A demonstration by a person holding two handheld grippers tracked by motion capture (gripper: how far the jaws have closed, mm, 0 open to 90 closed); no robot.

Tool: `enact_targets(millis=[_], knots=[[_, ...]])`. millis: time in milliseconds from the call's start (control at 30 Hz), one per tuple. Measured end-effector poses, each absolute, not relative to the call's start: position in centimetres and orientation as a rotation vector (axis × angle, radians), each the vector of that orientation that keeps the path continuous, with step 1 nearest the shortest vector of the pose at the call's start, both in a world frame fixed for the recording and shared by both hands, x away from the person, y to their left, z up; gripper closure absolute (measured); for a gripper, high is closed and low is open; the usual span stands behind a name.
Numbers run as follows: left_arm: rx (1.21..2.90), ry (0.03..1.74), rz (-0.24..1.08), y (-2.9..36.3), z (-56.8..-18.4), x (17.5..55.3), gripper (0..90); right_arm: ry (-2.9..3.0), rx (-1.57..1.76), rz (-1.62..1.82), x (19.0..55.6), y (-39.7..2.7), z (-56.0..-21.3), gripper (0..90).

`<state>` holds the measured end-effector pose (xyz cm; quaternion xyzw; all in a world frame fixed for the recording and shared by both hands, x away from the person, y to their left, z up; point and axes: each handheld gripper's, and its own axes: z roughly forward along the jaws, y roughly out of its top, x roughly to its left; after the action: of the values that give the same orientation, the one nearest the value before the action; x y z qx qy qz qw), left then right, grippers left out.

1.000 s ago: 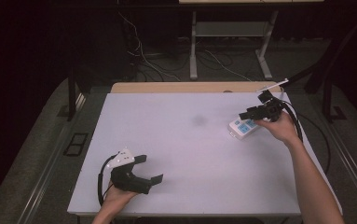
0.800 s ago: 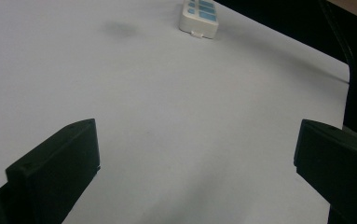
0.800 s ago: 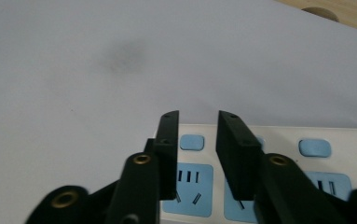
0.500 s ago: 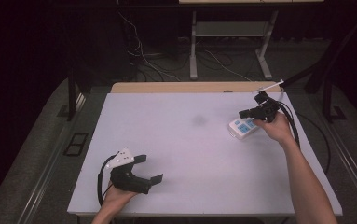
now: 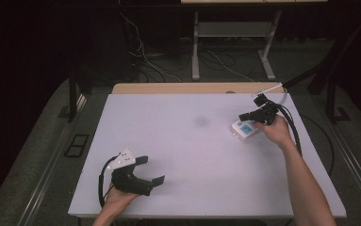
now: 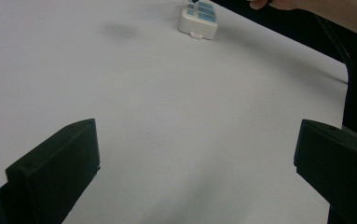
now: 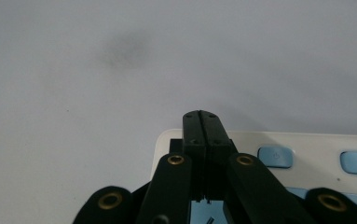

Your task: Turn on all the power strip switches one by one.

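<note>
Near the table's [image 5: 178,155] right edge, the right gripper [image 5: 242,116], jaws just closed together with nothing between them, sits over the remote [image 5: 244,130]; the left gripper [image 5: 153,171] rests wide open, holding nothing, near the front edge.

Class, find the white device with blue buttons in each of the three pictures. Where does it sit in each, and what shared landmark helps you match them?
High view: the white device lies right of centre on the table, under the right gripper.
Left gripper view: top edge, right of centre.
Right gripper view: lower right, behind the shut fingers.
Shared landmark: the dark smudge on the table top.
</note>
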<state>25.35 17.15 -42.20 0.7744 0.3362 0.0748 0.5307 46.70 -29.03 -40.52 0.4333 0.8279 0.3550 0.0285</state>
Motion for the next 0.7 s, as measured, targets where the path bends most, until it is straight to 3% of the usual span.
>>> enact_targets(millis=[700], knots=[[1.852, 0.8, 0.178, 17.0, -42.3, 25.3, 0.0, 2.536, 1.358, 1.146, 46.4, -29.3, -42.2, 89.8]])
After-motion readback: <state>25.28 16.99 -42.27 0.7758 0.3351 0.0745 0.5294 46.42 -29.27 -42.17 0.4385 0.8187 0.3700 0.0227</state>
